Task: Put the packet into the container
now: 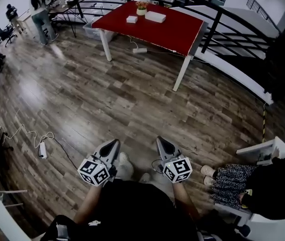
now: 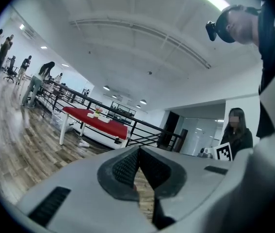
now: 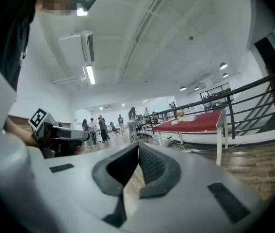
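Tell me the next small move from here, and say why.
Probably step forward toward the red-topped table with white legs: the left gripper and right gripper hang shut and empty above the wooden plank floor, and the only white boxes in sight lie on that distant table.

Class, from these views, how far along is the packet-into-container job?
Done: nothing visible. In hand: nothing; the left gripper and right gripper are both shut and empty, far from the red rectangular table. Left: everything, starting with reaching that table's white boxes.
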The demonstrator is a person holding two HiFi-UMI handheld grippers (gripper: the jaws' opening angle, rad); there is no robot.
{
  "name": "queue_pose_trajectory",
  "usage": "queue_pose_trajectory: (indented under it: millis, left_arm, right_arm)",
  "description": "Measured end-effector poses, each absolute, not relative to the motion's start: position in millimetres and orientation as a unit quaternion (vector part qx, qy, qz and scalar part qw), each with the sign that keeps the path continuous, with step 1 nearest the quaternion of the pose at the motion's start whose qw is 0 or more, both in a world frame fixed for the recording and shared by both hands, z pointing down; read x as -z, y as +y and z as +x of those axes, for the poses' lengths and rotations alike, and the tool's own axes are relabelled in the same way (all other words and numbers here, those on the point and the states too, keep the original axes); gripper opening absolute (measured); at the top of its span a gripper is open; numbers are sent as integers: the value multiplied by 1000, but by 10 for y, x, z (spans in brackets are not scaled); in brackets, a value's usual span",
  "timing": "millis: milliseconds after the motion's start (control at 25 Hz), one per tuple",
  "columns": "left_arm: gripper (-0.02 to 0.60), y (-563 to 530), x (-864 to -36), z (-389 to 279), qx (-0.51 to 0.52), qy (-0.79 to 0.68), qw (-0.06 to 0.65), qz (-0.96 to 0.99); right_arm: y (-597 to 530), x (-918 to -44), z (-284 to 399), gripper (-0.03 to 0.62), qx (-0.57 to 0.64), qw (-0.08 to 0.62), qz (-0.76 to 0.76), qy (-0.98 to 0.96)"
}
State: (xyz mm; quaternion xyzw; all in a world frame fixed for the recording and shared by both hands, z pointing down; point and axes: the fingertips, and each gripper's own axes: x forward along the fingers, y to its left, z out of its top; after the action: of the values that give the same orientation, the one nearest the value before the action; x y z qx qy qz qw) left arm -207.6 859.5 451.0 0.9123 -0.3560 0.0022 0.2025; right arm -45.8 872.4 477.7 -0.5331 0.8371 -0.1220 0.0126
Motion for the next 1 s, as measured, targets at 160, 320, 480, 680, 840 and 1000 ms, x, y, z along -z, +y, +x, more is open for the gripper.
queue_pose_trajectory:
  millis: [160,320,480,680,840,1000]
  left_arm:
    - [9,8336,-4509,-2054,-1,-359,200,912]
    - [9,7932,-4515,-2003,3,-351,202,914]
    - [9,7373,-4582,-2011,9,-344,208,915]
    - [9,6557,-4470,-2096,19,-332,208,920]
    - [9,5965,-4363,-2282,25,-322,205,924]
    - [9,5426,-4437,-2504,27,-324,213,921]
  right_arm:
    - [8505,-4790,-464,21,121,10,-530,839]
    - [8154,-4825,-455,21,124,4,-530,839]
    - [7621,-4825,-516,21,124,6,-530,839]
    - [6826,-4722,-716,21,120,3,-528,841]
    - [6145,-4589,-902,21,108,3,-533,839]
    - [5610,-4552,-1096,21,99,0,-534,840]
